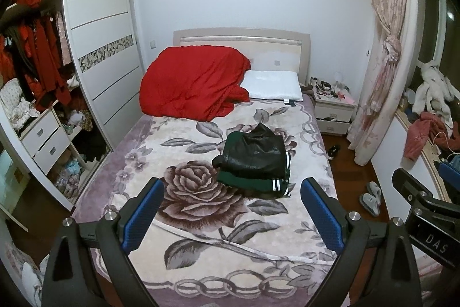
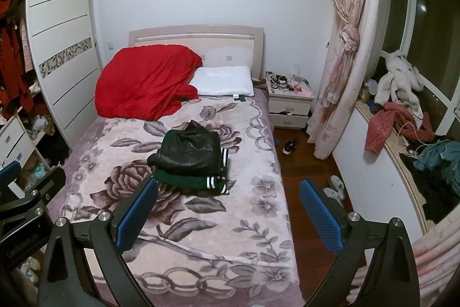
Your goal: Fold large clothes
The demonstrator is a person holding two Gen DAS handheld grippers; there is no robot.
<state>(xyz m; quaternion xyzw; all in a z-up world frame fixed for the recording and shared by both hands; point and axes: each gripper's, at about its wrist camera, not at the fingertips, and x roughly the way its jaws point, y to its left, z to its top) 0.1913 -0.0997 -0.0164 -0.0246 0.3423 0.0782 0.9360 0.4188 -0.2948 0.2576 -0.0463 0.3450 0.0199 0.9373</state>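
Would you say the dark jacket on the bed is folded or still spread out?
Folded: the jacket lies as a compact rectangular stack on the floral blanket, striped cuffs tucked along its edge.

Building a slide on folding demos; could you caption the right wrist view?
Open right hand-held gripper above a floral blanket where a folded green-and-black jacket lies.

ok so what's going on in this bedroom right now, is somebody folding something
A person is holding two handheld grippers above the foot of the bed. The left gripper and the right gripper are both open and empty. A dark green and black jacket already lies folded in a compact stack in the middle of the floral blanket, touched by neither gripper. A red quilt is bunched by the headboard beside a white pillow.
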